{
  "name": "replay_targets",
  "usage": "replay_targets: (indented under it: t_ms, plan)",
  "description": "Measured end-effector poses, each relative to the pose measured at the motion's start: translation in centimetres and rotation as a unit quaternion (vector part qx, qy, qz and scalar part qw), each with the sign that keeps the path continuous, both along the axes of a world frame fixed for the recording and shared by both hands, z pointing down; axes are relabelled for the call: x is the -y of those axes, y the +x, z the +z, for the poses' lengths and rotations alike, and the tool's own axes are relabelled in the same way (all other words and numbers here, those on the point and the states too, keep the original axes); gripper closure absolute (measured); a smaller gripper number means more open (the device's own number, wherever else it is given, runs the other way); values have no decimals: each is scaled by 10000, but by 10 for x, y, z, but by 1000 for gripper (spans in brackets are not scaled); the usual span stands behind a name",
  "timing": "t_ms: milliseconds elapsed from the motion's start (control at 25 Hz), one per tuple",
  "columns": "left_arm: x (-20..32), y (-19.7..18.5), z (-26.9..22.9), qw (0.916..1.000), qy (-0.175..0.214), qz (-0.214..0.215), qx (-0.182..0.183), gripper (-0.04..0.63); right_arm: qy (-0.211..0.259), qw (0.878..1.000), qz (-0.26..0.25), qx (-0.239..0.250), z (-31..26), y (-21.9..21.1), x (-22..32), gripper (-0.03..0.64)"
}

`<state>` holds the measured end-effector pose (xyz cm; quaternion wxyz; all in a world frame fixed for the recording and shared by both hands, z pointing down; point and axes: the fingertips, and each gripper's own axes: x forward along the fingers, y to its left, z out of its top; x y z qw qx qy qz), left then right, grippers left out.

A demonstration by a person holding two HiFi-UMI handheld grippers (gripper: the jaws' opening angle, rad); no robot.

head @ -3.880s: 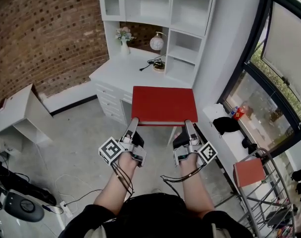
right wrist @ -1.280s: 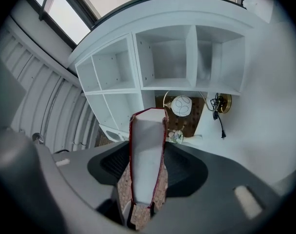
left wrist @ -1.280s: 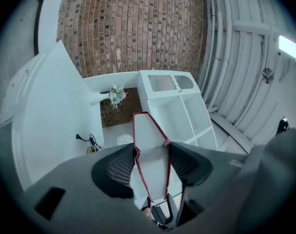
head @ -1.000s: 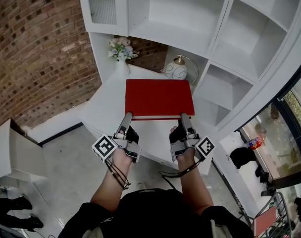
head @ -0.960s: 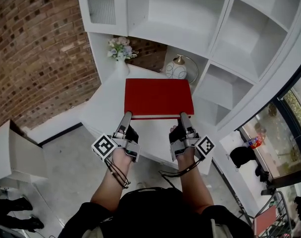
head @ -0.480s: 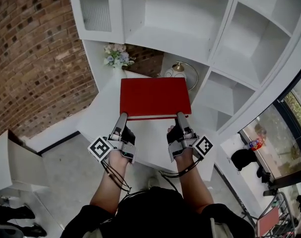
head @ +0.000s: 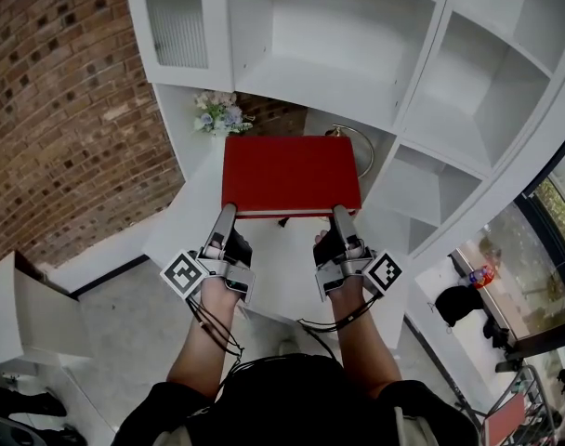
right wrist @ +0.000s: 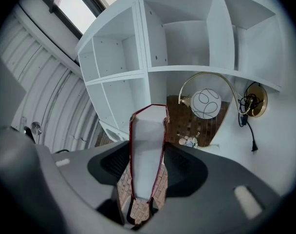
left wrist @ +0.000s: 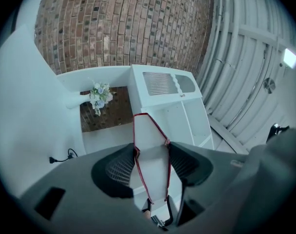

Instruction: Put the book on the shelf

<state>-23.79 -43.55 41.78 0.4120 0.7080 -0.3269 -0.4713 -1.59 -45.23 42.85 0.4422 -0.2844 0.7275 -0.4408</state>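
Note:
A red hardcover book (head: 290,176) is held flat in the air in front of the white shelf unit (head: 357,54). My left gripper (head: 226,219) is shut on its near left edge. My right gripper (head: 341,219) is shut on its near right edge. In the left gripper view the book's white page edge (left wrist: 152,155) runs between the two dark pads. The right gripper view shows the book (right wrist: 147,145) pinched the same way, with the open shelf compartments (right wrist: 187,38) straight ahead. The book hovers over the white desk (head: 194,221), below the wide middle compartment.
A flower vase (head: 214,114) stands at the back left of the desk and a round lamp with a brass arc (right wrist: 206,103) at the back right, its cable (right wrist: 249,126) trailing. A brick wall (head: 59,110) runs along the left. A window (head: 552,221) is at the right.
The book and both grippers have risen and come closer to the shelf unit; the book now covers most of the lamp in the head view. Both grips are unchanged.

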Motion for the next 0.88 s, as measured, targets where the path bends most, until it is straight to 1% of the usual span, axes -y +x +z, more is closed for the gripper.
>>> replay_targets:
  t_ms: [440, 600, 880]
  plan:
    - [25, -14, -47, 9986, 520, -47, 54, 368, 526, 9986, -87, 56, -48, -14, 20, 382]
    - [30, -18, -64, 9974, 723, -9, 9, 368, 716, 9974, -76, 37, -64, -18, 22, 383]
    - [45, -12, -78, 9964, 822, 199, -42, 368, 834, 9964, 136, 2, -81, -11, 26, 385]
